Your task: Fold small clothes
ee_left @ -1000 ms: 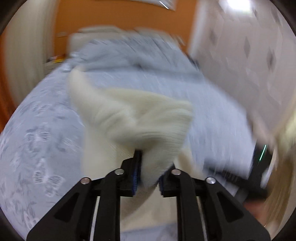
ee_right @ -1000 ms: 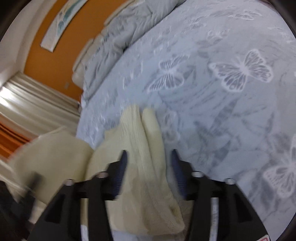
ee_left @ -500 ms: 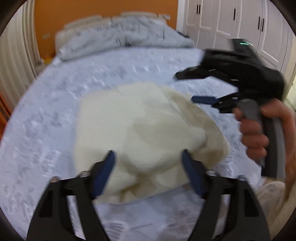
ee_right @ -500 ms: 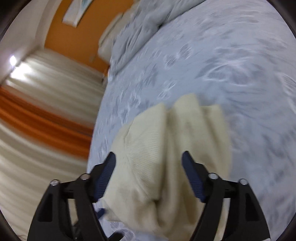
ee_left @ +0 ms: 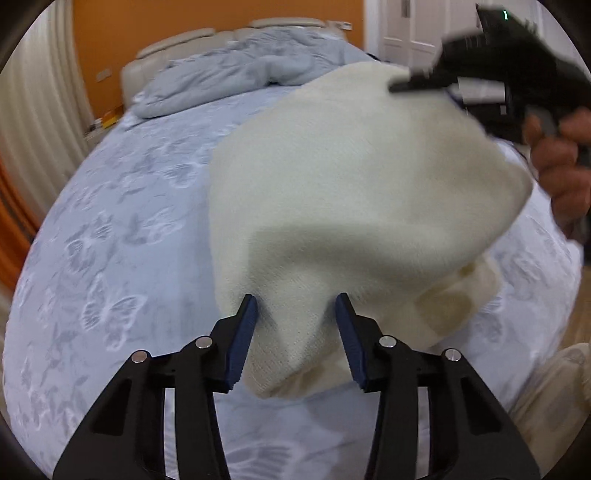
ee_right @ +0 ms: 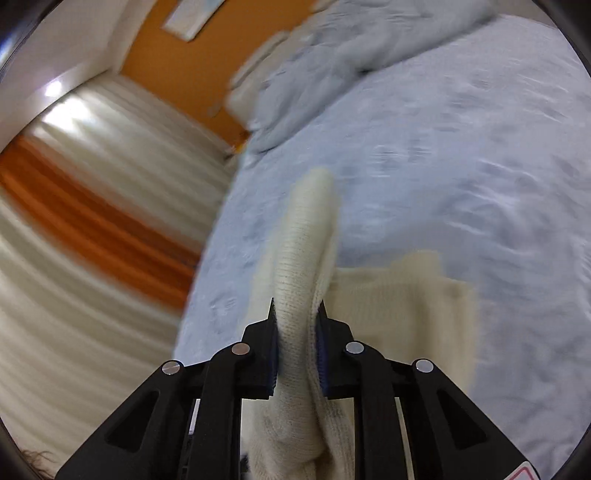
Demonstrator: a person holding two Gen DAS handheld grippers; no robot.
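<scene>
A cream knitted garment (ee_left: pixel 347 184) hangs over the blue butterfly-patterned bed (ee_left: pixel 110 258). My left gripper (ee_left: pixel 295 306) is open, its jaws standing either side of the garment's lower corner without clamping it. My right gripper (ee_right: pixel 297 314) is shut on a bunched fold of the garment (ee_right: pixel 303 258); in the left wrist view it (ee_left: pixel 410 83) holds the garment's upper right edge in the air. Another part of the garment (ee_right: pixel 406 306) lies on the bed to the right.
A crumpled blue duvet (ee_left: pixel 240 77) and a beige headboard (ee_left: pixel 173 44) lie at the far end of the bed. Cream and orange curtains (ee_right: pixel 92 192) hang on the left. White wardrobe doors (ee_left: pixel 413 33) stand at the back right.
My left gripper opened and let go of the garment, then narrowed somewhat around its corner. My right gripper opened, then shut on a fold and lifted it.
</scene>
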